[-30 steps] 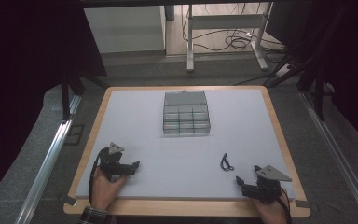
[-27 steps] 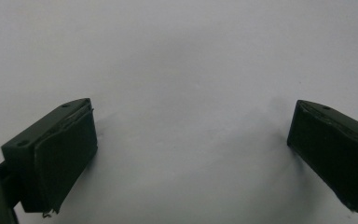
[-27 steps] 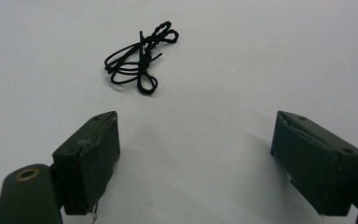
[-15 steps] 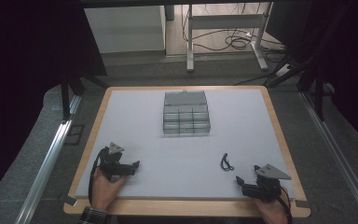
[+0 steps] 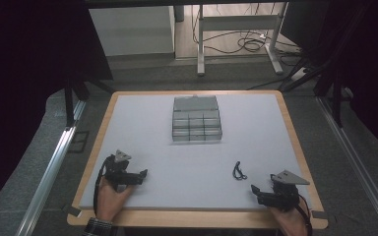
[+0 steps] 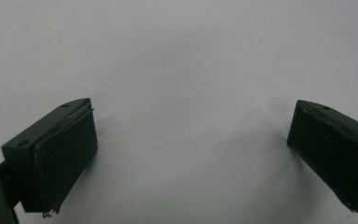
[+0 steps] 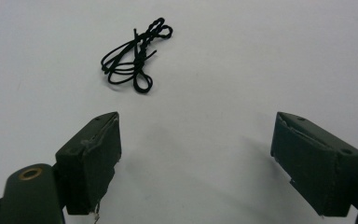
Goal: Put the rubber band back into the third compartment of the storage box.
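Observation:
A small tangle of black cord [image 5: 238,170] lies on the white table mat, right of centre near the front. In the right gripper view the black cord [image 7: 136,56] sits a short way ahead of the jaws, a little to the left. My right gripper [image 5: 257,191] rests at the front right corner, open and holding nothing; its jaws stand wide apart around bare mat [image 7: 196,154]. At the front left my left gripper [image 5: 141,175] also lies open, with bare mat between its fingers [image 6: 60,149].
A clear compartment box [image 5: 196,118] with its lid open stands at the middle back of the mat. The wooden table rim [image 5: 192,217] runs along the front. Metal rails flank the table on both sides; desk legs and cables lie beyond it.

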Tool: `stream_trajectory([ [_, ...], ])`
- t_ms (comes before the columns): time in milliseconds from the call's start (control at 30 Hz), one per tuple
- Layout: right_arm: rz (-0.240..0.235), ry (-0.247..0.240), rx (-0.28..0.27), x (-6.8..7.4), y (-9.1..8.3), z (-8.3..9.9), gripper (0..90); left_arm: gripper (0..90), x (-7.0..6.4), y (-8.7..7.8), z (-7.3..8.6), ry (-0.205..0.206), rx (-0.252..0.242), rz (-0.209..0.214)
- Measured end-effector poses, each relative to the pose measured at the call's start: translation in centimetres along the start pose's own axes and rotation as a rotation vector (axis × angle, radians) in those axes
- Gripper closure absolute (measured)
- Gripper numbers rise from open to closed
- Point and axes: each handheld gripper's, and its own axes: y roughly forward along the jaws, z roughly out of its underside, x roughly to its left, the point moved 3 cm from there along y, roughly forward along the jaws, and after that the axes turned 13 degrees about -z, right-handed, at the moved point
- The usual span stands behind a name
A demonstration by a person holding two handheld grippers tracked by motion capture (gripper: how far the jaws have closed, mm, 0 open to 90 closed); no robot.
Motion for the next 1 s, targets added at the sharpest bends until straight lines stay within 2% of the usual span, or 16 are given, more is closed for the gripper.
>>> stream_trajectory([
  [133,-0.009,0.019,0.021,-0.3,-0.2,-0.3,17.6,1.4,0.0,0.0,0.0,0.002,0.001,-0.001],
  [333,-0.029,0.015,0.058,-0.1,-0.2,-0.9,18.7,1.4,0.0,0.0,0.0,0.002,0.001,-0.001],
  [400,-0.046,0.025,0.089,-0.2,0.2,-1.3,18.6,1.3,0.0,0.0,0.0,0.003,0.001,-0.001],
  [533,-0.050,0.029,0.103,-0.3,0.3,-1.6,18.4,1.3,0.0,0.0,0.0,0.002,0.001,-0.001],
  [733,-0.063,0.013,0.153,-0.4,0.8,-2.5,18.5,1.3,0.0,0.0,0.0,0.002,0.001,-0.001],
  [1000,-0.056,-0.013,0.220,-0.6,1.3,-3.1,21.4,1.3,0.0,0.0,0.0,0.002,0.001,-0.001],
])
